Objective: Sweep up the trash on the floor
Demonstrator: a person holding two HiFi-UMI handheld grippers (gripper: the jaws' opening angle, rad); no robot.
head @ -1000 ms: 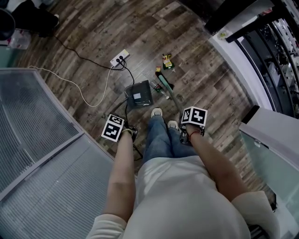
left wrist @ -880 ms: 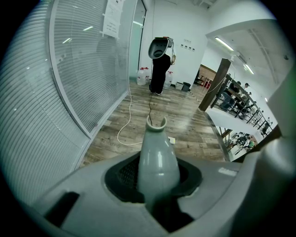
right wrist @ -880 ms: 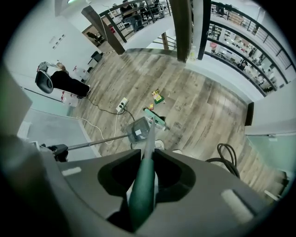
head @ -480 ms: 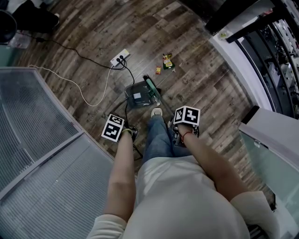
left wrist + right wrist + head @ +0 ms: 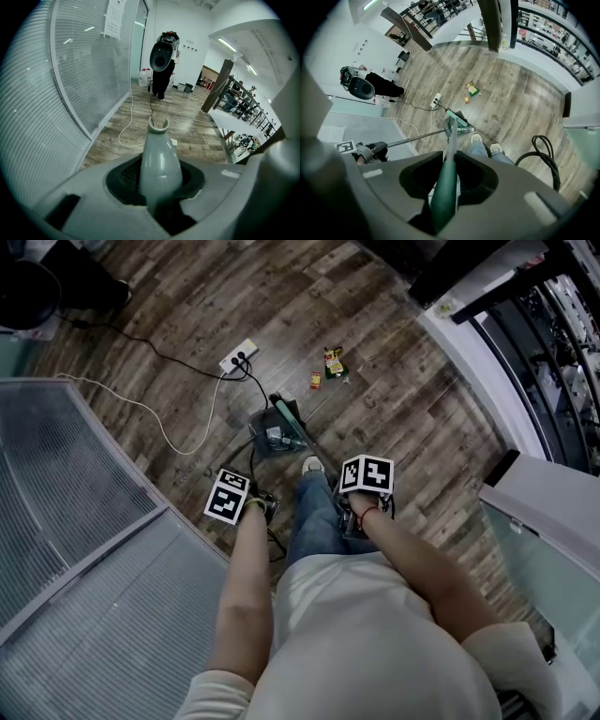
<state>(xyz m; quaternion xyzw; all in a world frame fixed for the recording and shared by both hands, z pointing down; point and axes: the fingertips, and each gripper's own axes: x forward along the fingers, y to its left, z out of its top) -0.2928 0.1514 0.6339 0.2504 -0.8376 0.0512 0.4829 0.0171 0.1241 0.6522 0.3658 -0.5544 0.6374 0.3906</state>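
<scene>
Right claw (image 5: 364, 507) has slid left toward the person's legs. Broom head (image 5: 286, 415) has come across from the right and now sits at the dustpan (image 5: 272, 435). Left claw (image 5: 255, 505) has not shifted. Far left is a glass partition (image 5: 84, 521). A white cable (image 5: 159, 418) trails over the wood floor (image 5: 403, 418) and a power strip (image 5: 239, 355) lies beyond it. Left claw is clenched on the grey dustpan handle (image 5: 159, 154). The dustpan sits on the floor just ahead of the shoe (image 5: 313, 465). Right claw is clenched on the green broom handle (image 5: 444, 197), which runs down to the broom head. Trash stays unswept: a wrapper (image 5: 334, 361) and a small scrap (image 5: 316, 382) lie on the floor beyond the broom head, apart from it, up and right of the dustpan.
</scene>
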